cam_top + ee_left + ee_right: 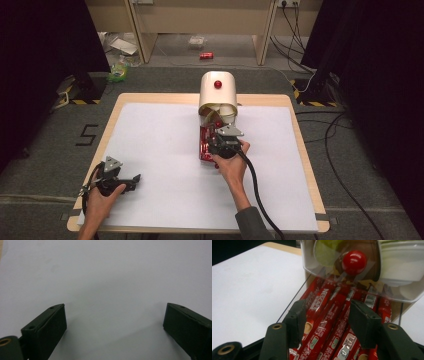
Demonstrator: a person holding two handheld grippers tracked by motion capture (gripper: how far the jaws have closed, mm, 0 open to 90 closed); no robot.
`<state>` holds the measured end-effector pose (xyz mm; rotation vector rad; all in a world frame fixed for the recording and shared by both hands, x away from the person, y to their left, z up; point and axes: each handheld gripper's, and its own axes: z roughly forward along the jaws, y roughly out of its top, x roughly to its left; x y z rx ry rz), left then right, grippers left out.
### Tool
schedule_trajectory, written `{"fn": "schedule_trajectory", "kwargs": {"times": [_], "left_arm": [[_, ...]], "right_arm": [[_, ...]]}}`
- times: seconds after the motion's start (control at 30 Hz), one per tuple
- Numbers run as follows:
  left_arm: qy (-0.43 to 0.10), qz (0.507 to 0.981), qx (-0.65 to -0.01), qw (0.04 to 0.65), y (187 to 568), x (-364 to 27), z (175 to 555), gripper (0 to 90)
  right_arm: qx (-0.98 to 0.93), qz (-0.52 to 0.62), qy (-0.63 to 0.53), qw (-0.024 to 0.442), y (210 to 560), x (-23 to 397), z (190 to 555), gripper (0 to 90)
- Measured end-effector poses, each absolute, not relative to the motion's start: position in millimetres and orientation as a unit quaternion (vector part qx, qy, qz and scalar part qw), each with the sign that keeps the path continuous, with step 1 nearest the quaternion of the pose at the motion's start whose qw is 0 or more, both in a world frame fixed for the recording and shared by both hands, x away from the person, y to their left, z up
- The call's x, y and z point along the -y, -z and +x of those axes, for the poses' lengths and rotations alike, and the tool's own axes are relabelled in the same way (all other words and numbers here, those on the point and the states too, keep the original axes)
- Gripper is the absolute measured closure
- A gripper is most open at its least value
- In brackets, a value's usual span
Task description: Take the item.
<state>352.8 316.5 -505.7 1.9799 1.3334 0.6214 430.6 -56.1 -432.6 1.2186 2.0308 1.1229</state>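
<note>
A pile of red Nescafe stick packets (204,146) (322,300) lies in a clear tray at the middle of the table, in front of a white domed container (218,95). The container carries a red knob (218,84) (354,262) on a clear cover (397,293), with cups and a brown item behind it. My right gripper (216,137) (328,312) hovers right over the packets, jaws half apart and straddling a few sticks without pinching them. At the table's front left, my left gripper (133,180) (115,317) stands open over bare white paper.
A white sheet (160,145) covers the wooden table (306,165). The right gripper's black cable (257,192) trails to the front edge. On the floor behind are a red can (206,55), litter, cables and wooden furniture legs. Black curtains stand on both sides.
</note>
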Motion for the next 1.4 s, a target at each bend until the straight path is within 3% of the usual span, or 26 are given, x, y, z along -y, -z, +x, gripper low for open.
{"fn": "schedule_trajectory", "kwargs": {"times": [0.73,1.27,1.4], "left_arm": [[-0.238,0.757,-0.51,0.331,505.6,-316.4,352.8,4.2],[-0.237,0.758,-0.51,0.331,505.6,-316.6,352.9,4.2],[-0.236,0.757,-0.511,0.332,505.8,-316.9,353.3,4.2]], "right_arm": [[-0.766,0.449,-0.383,0.254,449.6,40.4,432.8,54.6],[-0.76,0.456,-0.369,0.279,443.2,45.2,431.2,79.9],[-0.759,0.459,-0.377,0.267,442.1,50.9,430.9,80.9]]}}
